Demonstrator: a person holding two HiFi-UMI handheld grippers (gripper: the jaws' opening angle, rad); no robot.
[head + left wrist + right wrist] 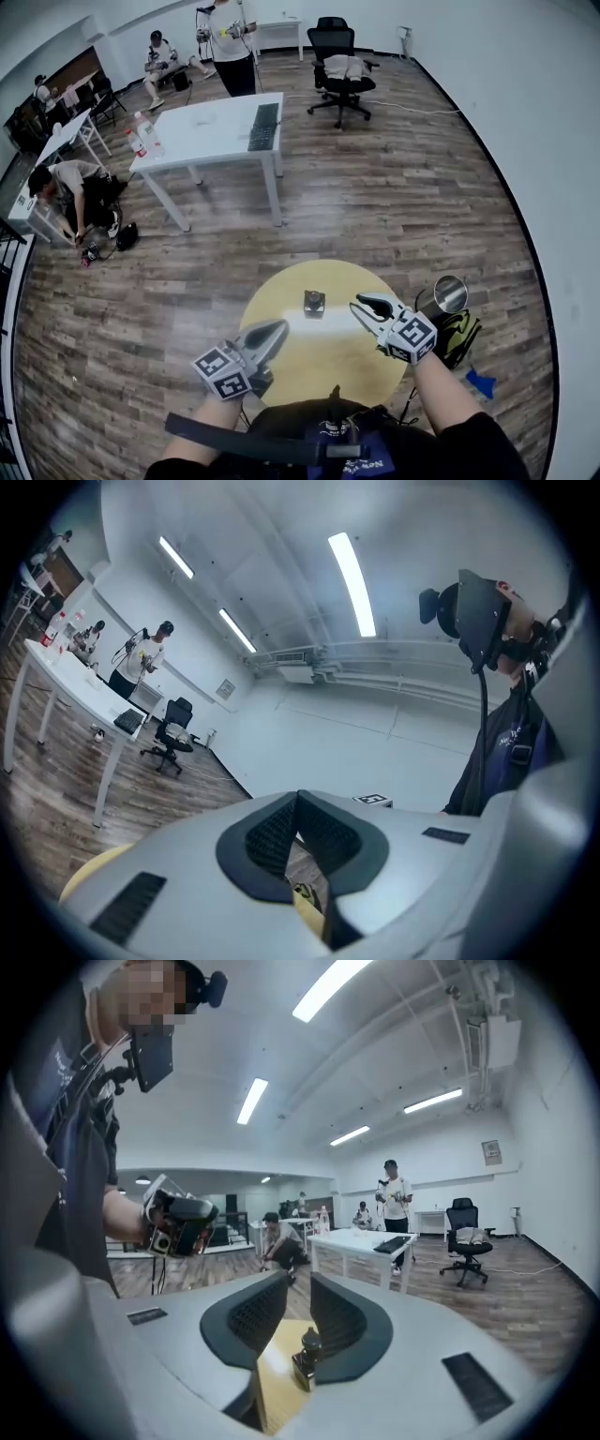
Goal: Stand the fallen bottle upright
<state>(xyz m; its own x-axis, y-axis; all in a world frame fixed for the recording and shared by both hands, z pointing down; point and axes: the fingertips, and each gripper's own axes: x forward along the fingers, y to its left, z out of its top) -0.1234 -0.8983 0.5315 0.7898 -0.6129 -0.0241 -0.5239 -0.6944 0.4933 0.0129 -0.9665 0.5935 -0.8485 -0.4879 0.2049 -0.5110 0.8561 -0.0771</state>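
Wood-plank floor, white walls, big open room. Far left, a person [70, 192] crouched low near a white desk [211, 127] that carried a keyboard [264, 127] and some plastic bottles [142, 136]. A second person [230, 42] stood behind it, with an office chair [337, 66] further right. None of that looked tied to the job.

Foreground: round yellow desk [309, 361]. The left tool [277, 328] was held above its near-left part, pointing roughly level toward the middle. Its own view showed the pads meeting at the tips, closed on nothing. Probably just parked there, since this was likely a one-tool job.

The small dark bottle [313, 302] stood on its base near the middle of the yellow desk, cap up, touching neither tool. That central spot kept it well away from the rim, so a nudge was less likely to send it off.

The right tool [366, 307] was just right of the bottle and apart from it, tipped slightly down. Its jaws were at a narrow gap with nothing pressed between the pads. The bottle only showed through that gap, down on the desk. Judged from this, the goal looked met, which would explain the tool being off the bottle rather than on it.

Far right, off the desk, a shiny metal cup [448, 295] sat beside a dark bag [461, 336]. What the cup rested on was unclear.
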